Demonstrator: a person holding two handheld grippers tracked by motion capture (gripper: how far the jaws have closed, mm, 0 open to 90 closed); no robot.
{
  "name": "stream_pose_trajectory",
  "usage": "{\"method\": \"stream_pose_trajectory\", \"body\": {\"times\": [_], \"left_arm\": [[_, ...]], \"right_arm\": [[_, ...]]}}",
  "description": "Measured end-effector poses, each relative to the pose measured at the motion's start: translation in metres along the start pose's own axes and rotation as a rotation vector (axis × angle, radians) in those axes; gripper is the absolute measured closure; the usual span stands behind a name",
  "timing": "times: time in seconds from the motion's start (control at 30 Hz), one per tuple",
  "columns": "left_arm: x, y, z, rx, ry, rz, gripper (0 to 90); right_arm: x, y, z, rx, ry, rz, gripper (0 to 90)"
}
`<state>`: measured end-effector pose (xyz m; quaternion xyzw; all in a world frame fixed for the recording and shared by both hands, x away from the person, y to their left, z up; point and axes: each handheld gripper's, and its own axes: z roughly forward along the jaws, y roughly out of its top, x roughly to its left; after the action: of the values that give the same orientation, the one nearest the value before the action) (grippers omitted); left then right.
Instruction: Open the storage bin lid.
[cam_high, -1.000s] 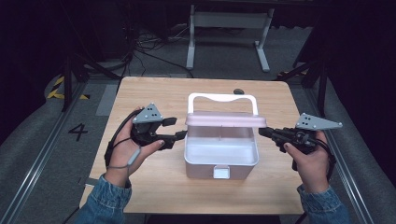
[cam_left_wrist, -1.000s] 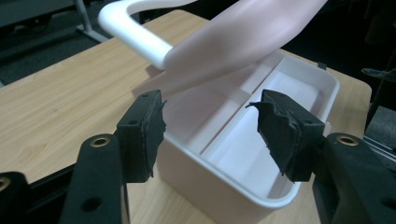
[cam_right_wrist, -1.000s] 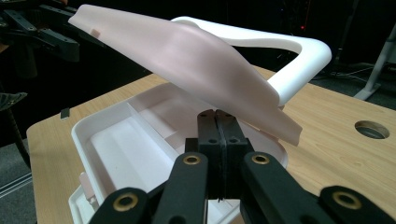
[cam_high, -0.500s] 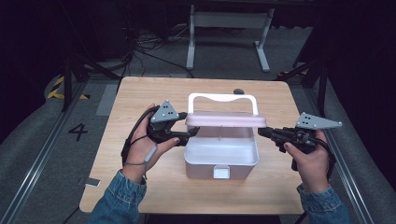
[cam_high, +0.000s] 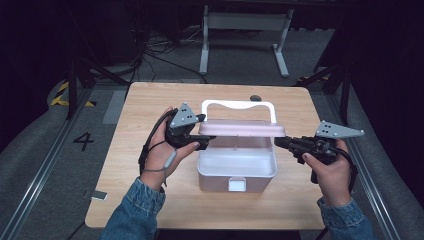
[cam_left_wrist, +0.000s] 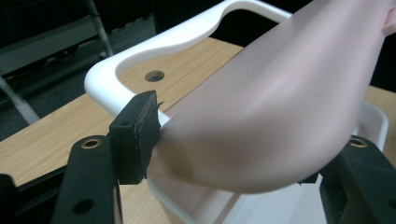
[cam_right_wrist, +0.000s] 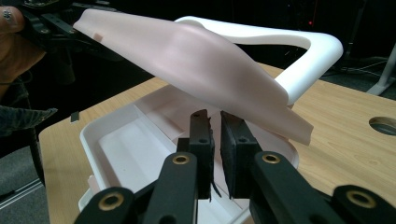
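Two claws flank the pale pink plastic lid over the white box: left claw spread around its edge, right claw nearly clenched, lately parting, empty.

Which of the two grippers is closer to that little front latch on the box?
Neither clearly; they look about equally far. The left gripper is at the pink lid's left end, the right gripper at its right end, both up and to either side of the latch.

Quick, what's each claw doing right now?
Left gripper: jaws wide, just been closing, around the pink lid's end; grip cannot be told.
Right gripper: jaws barely apart, just been opening, nothing between them.
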<state>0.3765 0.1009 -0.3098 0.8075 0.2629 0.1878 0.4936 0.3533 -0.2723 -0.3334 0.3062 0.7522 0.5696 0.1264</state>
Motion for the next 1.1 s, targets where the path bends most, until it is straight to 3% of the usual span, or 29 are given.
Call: {"method": "stream_pose_trajectory", "body": {"times": [0.17,0.43,0.73,0.9,1.1], "left_arm": [[-0.001,0.002,0.002,0.001,0.037,0.033,43.5],[0.004,0.004,0.002,0.002,0.044,0.004,49.2],[0.017,0.010,0.004,0.011,-0.003,-0.038,50.8],[0.024,0.016,0.006,0.024,0.001,-0.023,57.7],[0.033,0.023,0.010,0.010,0.001,-0.051,62.9]], "right_arm": [[-0.001,0.000,-0.002,-0.005,0.002,0.008,81.3],[-0.003,-0.002,-0.009,0.035,-0.006,0.006,69.2],[-0.016,-0.009,-0.027,0.050,-0.049,0.050,67.1],[-0.016,-0.016,-0.033,0.060,-0.062,0.070,66.8],[-0.019,-0.020,-0.036,0.063,-0.076,0.079,66.7]]}}
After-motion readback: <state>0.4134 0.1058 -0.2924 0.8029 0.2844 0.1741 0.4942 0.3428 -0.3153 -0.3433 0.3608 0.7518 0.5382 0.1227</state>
